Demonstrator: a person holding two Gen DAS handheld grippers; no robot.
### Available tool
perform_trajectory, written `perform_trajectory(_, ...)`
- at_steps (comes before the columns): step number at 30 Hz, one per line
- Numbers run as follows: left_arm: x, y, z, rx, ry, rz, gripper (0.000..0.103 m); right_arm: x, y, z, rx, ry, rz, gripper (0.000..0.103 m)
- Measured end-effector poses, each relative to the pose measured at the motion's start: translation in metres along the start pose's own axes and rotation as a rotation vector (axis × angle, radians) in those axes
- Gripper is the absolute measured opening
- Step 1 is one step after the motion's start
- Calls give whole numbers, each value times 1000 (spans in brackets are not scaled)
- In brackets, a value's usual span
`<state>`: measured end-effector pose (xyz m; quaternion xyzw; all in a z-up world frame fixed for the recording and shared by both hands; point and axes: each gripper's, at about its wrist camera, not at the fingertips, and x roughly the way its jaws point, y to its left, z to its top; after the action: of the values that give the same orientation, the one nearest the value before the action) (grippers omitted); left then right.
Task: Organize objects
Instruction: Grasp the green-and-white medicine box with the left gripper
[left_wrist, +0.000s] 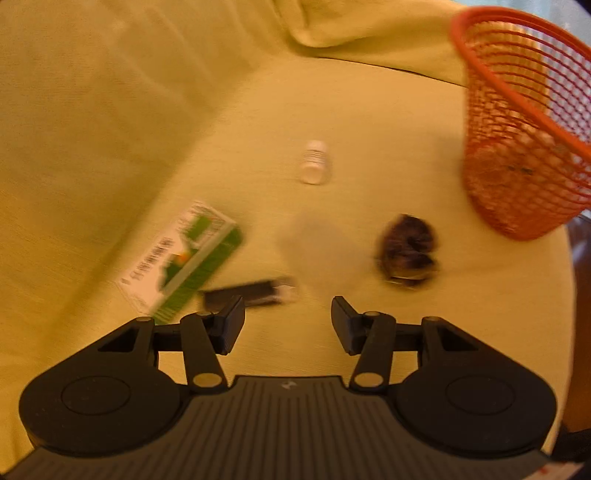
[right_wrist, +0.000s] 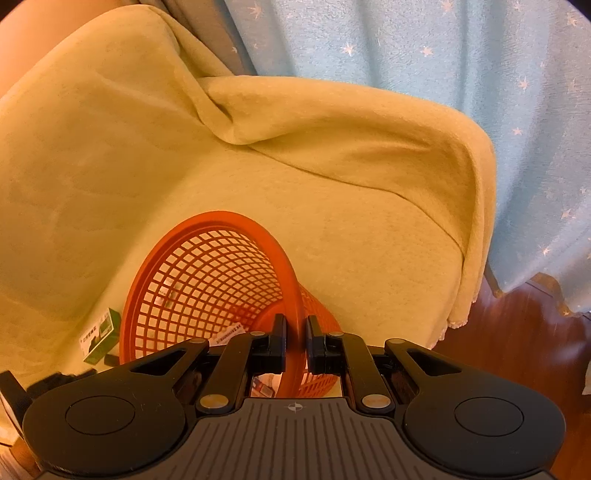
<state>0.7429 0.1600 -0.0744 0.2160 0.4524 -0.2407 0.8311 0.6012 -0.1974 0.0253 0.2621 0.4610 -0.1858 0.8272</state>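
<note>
My right gripper is shut on the rim of an orange mesh basket, which tilts on the yellow-green blanket. The same basket stands at the upper right in the left wrist view. My left gripper hovers open with nothing between its fingers, above the blanket. Ahead of it lie a green and white box, a black stick-shaped item just past the left fingertip, a small clear bottle and a dark fuzzy hair clip. The left wrist view is blurred.
A yellow-green blanket covers a couch seat and back. Light blue star-print curtains hang behind. Wooden floor shows at the right, past the blanket's edge. The green box peeks out left of the basket.
</note>
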Motion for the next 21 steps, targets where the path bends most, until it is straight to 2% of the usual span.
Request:
perform_trajectory(4, 6, 39, 12, 14, -24, 55, 48, 1, 5, 3, 4, -2, -13, 7)
perform_trajectory(5, 10, 46, 16, 36, -27, 69, 51, 1, 5, 4, 4, -2, -14, 7)
perform_trajectory(6, 15, 52, 19, 64, -28, 75, 58, 2, 6, 5, 2, -1, -20, 7)
perform_trajectory(8, 27, 61, 25, 130, -19, 78, 65, 2, 8, 4, 0, -2, -26, 7)
perform_trajectory(12, 56, 69, 27, 229, 38, 25, 71, 3, 10, 6, 0, 0, -45, 7)
perform_trajectory(15, 75, 74, 24, 274, 78, 37, 70, 4, 12, 7, -3, 3, -58, 7)
perform_trajectory(18, 81, 85, 23, 226, 82, 21, 68, 5, 13, 7, -6, 6, -62, 7)
perform_trajectory(21, 79, 83, 21, 235, 74, 23, 63, 5, 13, 8, -6, 6, -63, 7)
